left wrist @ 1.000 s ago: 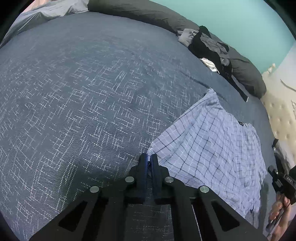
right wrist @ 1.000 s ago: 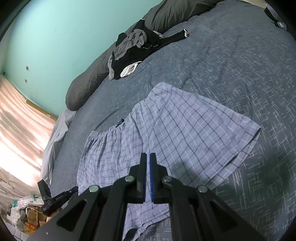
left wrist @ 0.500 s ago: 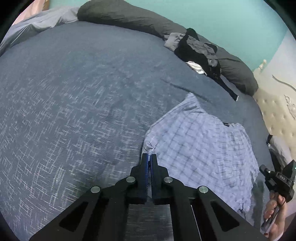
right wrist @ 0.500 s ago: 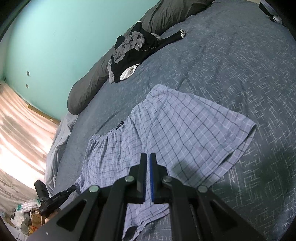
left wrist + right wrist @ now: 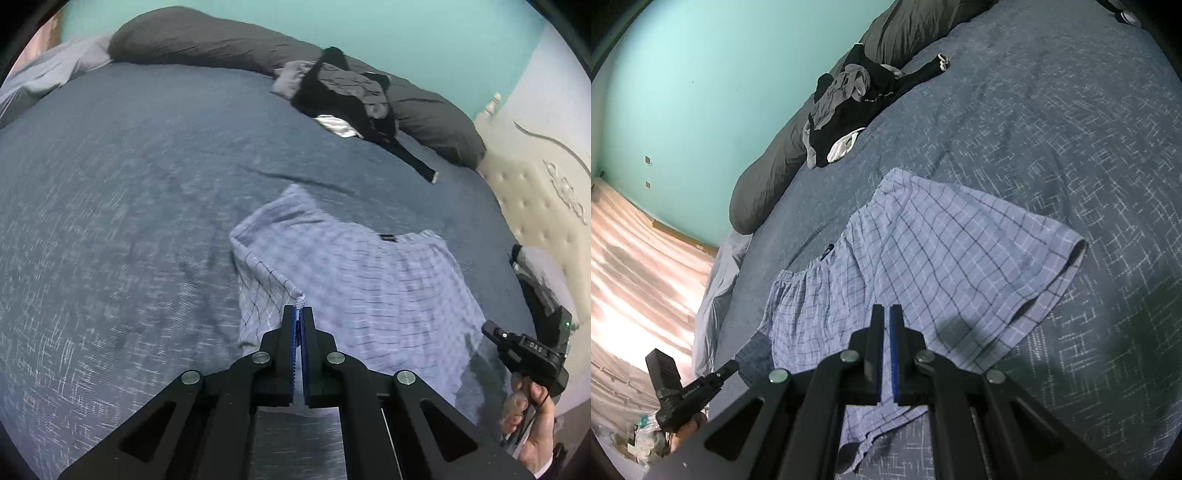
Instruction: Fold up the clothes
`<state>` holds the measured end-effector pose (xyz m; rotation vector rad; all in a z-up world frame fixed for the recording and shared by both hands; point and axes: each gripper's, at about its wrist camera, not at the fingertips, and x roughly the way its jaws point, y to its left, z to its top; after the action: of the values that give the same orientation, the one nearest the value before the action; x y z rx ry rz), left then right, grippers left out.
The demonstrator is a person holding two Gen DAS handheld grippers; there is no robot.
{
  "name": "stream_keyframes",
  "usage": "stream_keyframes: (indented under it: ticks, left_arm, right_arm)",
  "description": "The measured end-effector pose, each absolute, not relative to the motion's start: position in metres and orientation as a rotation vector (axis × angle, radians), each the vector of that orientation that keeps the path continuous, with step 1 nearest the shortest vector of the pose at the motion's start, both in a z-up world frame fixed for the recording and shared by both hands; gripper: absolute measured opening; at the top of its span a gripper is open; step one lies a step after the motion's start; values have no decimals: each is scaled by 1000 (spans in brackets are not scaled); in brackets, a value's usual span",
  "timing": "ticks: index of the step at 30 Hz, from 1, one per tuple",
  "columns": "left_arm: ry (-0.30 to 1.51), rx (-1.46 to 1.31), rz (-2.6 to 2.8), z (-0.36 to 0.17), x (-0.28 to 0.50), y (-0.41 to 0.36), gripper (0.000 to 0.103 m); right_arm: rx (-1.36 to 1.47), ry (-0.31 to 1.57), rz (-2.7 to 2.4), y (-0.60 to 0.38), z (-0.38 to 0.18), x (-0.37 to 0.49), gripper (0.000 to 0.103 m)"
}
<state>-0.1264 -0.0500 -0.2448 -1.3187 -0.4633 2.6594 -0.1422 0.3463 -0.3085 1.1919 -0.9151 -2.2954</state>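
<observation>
1. Bed (image 5: 129,184) w/ dark blue patterned cover fills both views; teal wall (image 5: 701,74) behind, cream tufted headboard (image 5: 535,192) at one side.
2. Plaid shorts (image 5: 942,258), light blue checks, lie mid-bed, waistband toward the long grey pillow (image 5: 207,40).
3. Left gripper (image 5: 298,312): jaws pressed together, pinching a hem corner of the shorts; that corner is lifted off the bed & the leg is curling over the rest of the fabric.
4. Right gripper (image 5: 885,310): jaws pressed together w/ nothing visibly between them, above the near part of the shorts; can't tell if it touches the cloth.
5. Pile of dark clothes (image 5: 343,96), black & grey w/ a white bit, sits against the pillow, well apart from the shorts.
6. Person's hand (image 5: 532,424) grips the right gripper's handle at the left-wrist view's edge.
</observation>
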Motion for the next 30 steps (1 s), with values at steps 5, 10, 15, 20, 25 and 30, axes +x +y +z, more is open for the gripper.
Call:
stream_keyframes:
  ticks: [5, 10, 15, 20, 25, 30]
  left_arm:
    - [-400, -1299, 2639, -226, -131, -18, 2]
    - [-349, -1285, 2600, -210, -138, 20, 2]
    - [-277, -1280, 2549, -203, -146, 69, 2]
    - [-221, -1278, 2480, -201, -158, 125, 2]
    - [-157, -1313, 2400, -212, -172, 184, 2]
    - [-95, -1326, 2341, -222, -179, 235, 2]
  right_arm:
    - [1188, -938, -2287, 355, -310, -140, 3]
    - [1180, -984, -2267, 368, -310, -139, 3]
    - [1193, -1011, -2257, 381, -315, -136, 3]
    - [1187, -1056, -2254, 398, -316, -135, 3]
    - [1179, -1091, -2246, 416, -318, -135, 3]
    - [1192, -1126, -2240, 429, -324, -136, 3]
